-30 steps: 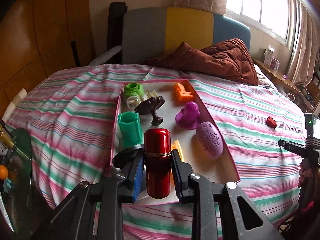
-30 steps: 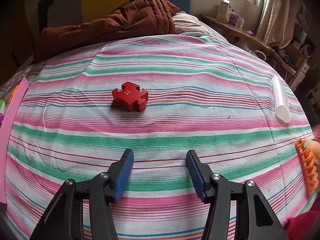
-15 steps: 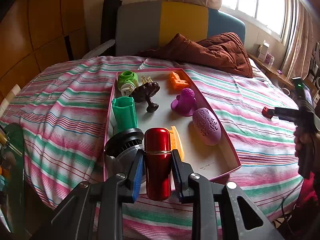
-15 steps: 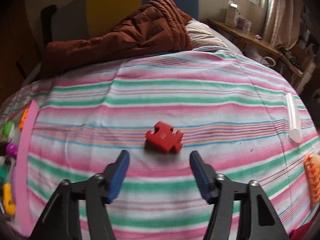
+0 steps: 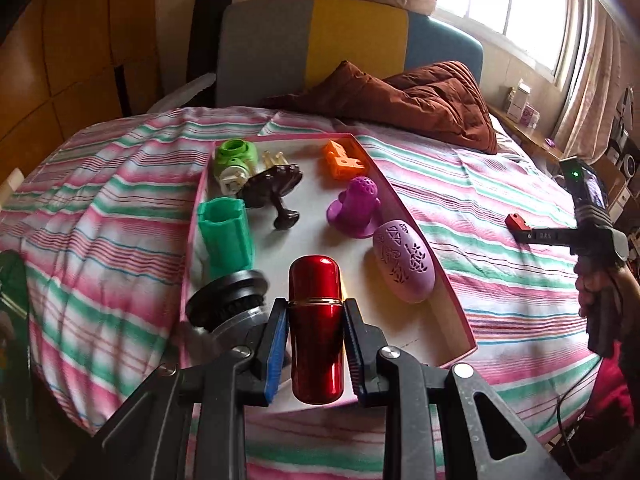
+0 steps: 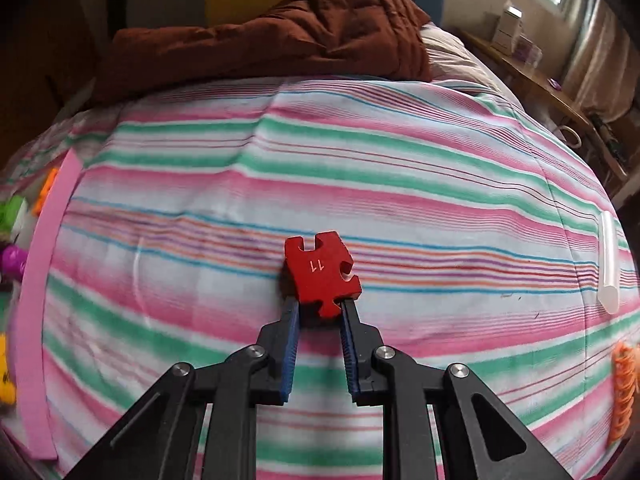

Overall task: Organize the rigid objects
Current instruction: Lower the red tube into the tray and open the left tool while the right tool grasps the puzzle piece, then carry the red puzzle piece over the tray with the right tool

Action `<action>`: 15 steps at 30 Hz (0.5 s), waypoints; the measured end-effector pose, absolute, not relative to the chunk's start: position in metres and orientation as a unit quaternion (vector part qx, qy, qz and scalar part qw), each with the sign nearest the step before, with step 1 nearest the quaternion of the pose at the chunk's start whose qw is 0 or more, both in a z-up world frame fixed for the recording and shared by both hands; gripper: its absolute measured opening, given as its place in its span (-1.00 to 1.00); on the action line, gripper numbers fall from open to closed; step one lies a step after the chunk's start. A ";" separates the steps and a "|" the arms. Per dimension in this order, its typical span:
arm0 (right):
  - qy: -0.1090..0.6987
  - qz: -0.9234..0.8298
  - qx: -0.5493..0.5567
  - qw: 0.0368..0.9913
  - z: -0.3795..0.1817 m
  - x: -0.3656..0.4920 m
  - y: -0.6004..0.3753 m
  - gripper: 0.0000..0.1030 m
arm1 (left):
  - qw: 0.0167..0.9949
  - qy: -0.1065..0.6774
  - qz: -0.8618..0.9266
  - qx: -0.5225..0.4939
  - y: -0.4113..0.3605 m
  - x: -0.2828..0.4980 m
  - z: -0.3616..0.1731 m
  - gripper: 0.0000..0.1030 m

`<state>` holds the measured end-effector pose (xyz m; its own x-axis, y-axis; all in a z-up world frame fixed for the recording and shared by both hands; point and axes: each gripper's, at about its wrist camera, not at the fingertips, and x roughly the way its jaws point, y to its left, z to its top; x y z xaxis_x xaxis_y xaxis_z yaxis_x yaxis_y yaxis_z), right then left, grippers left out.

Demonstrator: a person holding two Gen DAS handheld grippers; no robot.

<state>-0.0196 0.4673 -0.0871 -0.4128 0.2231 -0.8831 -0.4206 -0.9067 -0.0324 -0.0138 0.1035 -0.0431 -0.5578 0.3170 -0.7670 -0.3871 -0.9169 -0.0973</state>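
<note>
My left gripper (image 5: 316,312) is shut on a glossy red capsule-shaped bottle (image 5: 316,320), held over the near end of the pink-rimmed tray (image 5: 460,312). The tray holds a green cup (image 5: 227,236), a black ribbed disc (image 5: 228,304), a lilac patterned egg (image 5: 404,264), a purple perforated piece (image 5: 356,208), an orange block (image 5: 342,160), a dark goblet (image 5: 276,192) and a green-white part (image 5: 234,162). My right gripper (image 6: 319,304) is shut on a red puzzle piece (image 6: 322,274) marked 11, on the striped bedspread (image 6: 360,160). It also shows in the left wrist view (image 5: 516,222).
A brown blanket (image 5: 420,100) lies at the head of the bed. A clear tube (image 6: 608,264) and an orange comb-like piece (image 6: 624,384) lie on the bedspread at right. The tray's pink edge (image 6: 36,320) runs along the left of the right wrist view.
My right gripper moved forward to the red puzzle piece and closed on it. My left gripper kept hold of the red bottle and shifted slightly over the tray.
</note>
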 end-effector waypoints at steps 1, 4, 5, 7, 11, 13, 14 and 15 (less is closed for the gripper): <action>0.094 0.836 -0.506 0.189 -0.087 -0.017 0.464 -0.61 | 0.200 0.039 0.881 -0.427 0.105 -0.015 -0.044 -0.49; 0.090 0.839 -0.502 0.187 -0.087 -0.010 0.458 -0.61 | 0.203 0.032 0.878 -0.431 0.107 -0.020 -0.046 -0.49; 0.088 0.841 -0.501 0.186 -0.087 -0.009 0.457 -0.61 | 0.204 0.031 0.878 -0.431 0.108 -0.022 -0.047 -0.48; 0.086 0.842 -0.499 0.186 -0.086 -0.005 0.453 -0.61 | 0.208 0.028 0.877 -0.432 0.109 -0.024 -0.046 -0.38; 0.079 0.846 -0.494 0.183 -0.085 -0.001 0.445 -0.61 | 0.211 0.021 0.880 -0.425 0.108 -0.024 -0.041 -0.29; 0.076 0.850 -0.490 0.178 -0.081 0.001 0.436 -0.61 | 0.206 0.024 0.884 -0.418 0.107 -0.022 -0.037 -0.28; 0.073 0.853 -0.486 0.173 -0.077 0.002 0.432 -0.61 | 0.203 0.025 0.887 -0.414 0.106 -0.019 -0.035 -0.28; 0.071 0.856 -0.483 0.169 -0.074 0.002 0.428 -0.61 | 0.199 0.027 0.889 -0.412 0.104 -0.018 -0.033 -0.28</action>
<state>0.0019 0.4278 -0.0738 -0.4767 0.2215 -0.8507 -0.3588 -0.9325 -0.0417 -0.0183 0.1041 -0.0334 -0.5821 0.3312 -0.7426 -0.3763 -0.9193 -0.1151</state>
